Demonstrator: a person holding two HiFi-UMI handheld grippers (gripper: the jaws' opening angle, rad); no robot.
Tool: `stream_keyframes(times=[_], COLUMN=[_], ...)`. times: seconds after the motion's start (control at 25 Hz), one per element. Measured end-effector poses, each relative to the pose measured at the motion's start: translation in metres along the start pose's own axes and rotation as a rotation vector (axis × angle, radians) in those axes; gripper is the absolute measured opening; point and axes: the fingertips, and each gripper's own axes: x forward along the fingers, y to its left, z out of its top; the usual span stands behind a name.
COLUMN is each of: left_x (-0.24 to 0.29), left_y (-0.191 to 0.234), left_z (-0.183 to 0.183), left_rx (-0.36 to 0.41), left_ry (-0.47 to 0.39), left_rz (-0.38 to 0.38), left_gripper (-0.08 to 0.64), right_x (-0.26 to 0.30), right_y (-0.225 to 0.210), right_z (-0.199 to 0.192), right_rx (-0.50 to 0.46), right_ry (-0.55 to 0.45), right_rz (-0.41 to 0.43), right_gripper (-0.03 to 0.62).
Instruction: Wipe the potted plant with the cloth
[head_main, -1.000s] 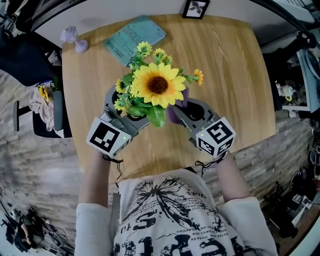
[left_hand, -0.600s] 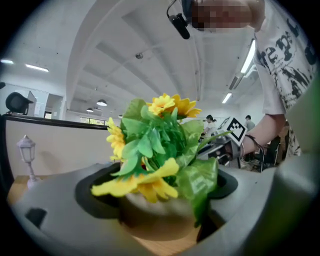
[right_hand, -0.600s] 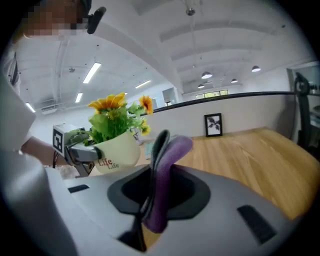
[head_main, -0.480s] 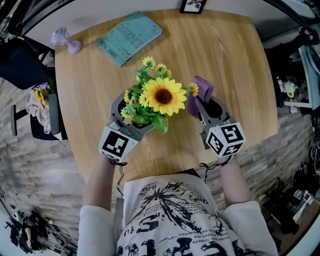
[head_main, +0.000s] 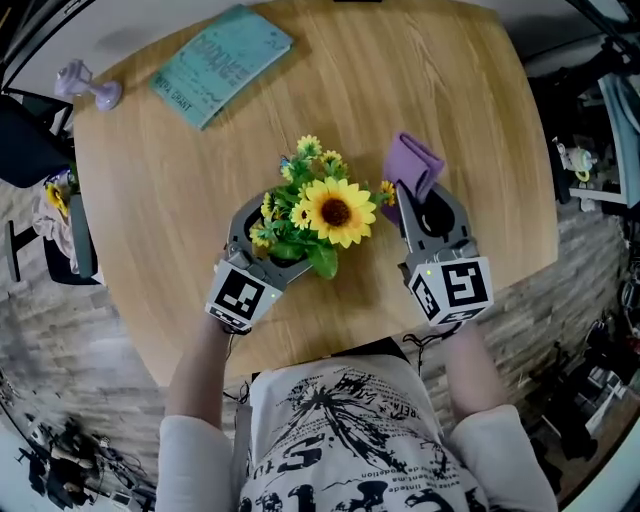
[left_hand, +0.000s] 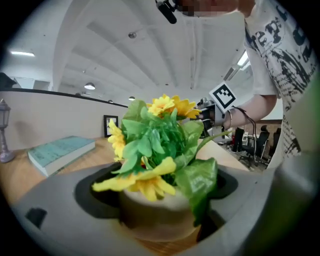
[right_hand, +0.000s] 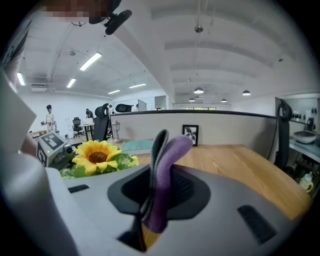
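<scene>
A potted plant with a large sunflower (head_main: 335, 212), small yellow blooms and green leaves stands in a beige pot (left_hand: 155, 212) low over the wooden table (head_main: 480, 120). My left gripper (head_main: 268, 242) is shut on the pot, its jaws set wide on either side, and leaves hide much of the pot from above. Whether the pot rests on the wood is not clear. My right gripper (head_main: 415, 200) is shut on a folded purple cloth (head_main: 412, 165), which sticks up out of the jaws (right_hand: 167, 165). Cloth and flowers are a short gap apart.
A teal book (head_main: 222, 62) lies at the far left of the table, with a small lilac lamp ornament (head_main: 85, 85) near the left corner. A picture frame (right_hand: 190, 134) stands at the far edge. The table's near edge runs just below both grippers.
The plant in my left gripper has come down toward the table. My right gripper with the cloth has drawn off to the right, from under the sunflower to beside it.
</scene>
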Motion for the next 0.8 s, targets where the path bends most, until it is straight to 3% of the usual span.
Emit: stream_keyframes(times=[0.24, 0.56, 0.68, 0.8], left_x=[0.016, 0.022, 0.015, 0.004], left_y=[-0.017, -0.016, -0.023, -0.027], left_z=[-0.005, -0.012, -0.004, 0.017], left_rx=[0.018, 0.010, 0.026, 0.078], left_ry=[0.015, 0.041, 0.027, -0.005], left_rz=[-0.047, 0.003, -0.002, 0.019], left_gripper=[0.502, 0.505, 0.576, 0.589], right_x=[-0.008, -0.012, -0.016, -0.023], right_y=[-0.011, -0.010, -0.009, -0.010], right_z=[-0.002, -0.002, 0.003, 0.016], right_rx=[-0.027, -0.028, -0.030, -0.026], right_ry=[-0.012, -0.020, -0.029, -0.053], right_rz=[0.020, 0.040, 0.037, 0.024], right_gripper=[0.078, 0.078, 0.079, 0.079])
